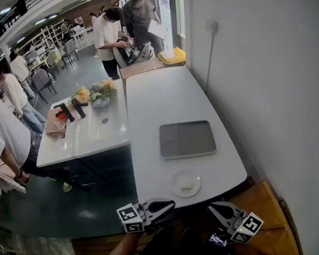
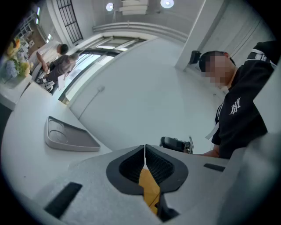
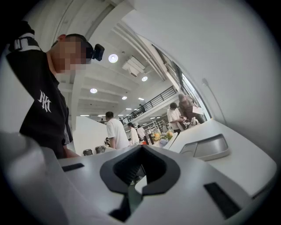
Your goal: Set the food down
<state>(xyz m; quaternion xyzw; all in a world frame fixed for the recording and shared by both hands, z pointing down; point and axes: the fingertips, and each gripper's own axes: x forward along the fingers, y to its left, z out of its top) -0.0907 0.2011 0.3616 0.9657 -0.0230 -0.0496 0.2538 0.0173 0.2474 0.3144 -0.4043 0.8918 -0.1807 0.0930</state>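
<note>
The white table (image 1: 168, 97) is running along the wall, the food (image 1: 187, 185) is sitting on a plate (image 1: 175, 181) at the grey tray's (image 1: 187, 139) six o'clock, and the left gripper (image 1: 171, 205) and right gripper (image 1: 213, 206) are hovering clenched, empty.

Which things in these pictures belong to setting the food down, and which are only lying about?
For the job:
- small white plate with a pale piece on it
- grey tray
- left gripper and right gripper, both shut, empty

Lying about:
- flowers
- black tools
- yellow box
</note>
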